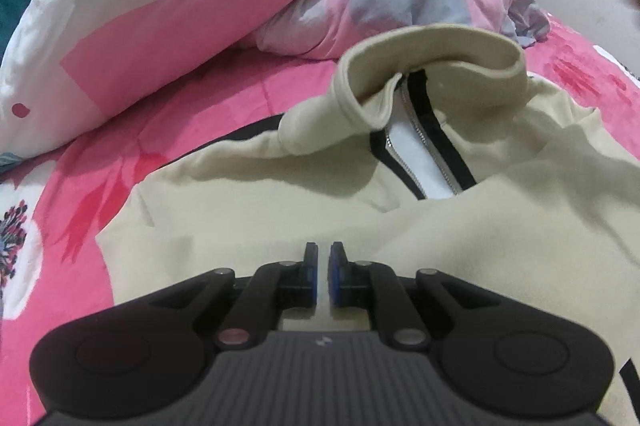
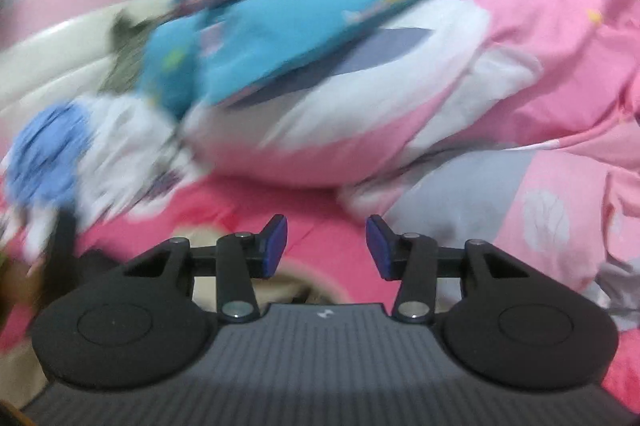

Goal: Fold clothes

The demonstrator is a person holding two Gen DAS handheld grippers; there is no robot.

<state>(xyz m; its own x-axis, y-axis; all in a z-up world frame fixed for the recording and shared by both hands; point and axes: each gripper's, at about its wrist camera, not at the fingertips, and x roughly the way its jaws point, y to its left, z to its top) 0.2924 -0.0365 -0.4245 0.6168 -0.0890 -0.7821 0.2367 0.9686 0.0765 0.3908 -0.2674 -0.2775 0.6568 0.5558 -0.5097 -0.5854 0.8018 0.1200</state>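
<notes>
My left gripper is pinched together over the cream jacket, which lies on the pink bedsheet, collar away from me. I can't tell whether it nips cloth. My right gripper gapes empty toward the duvet. I'd bring it down onto the jacket's edge, then fold evenly.
</notes>
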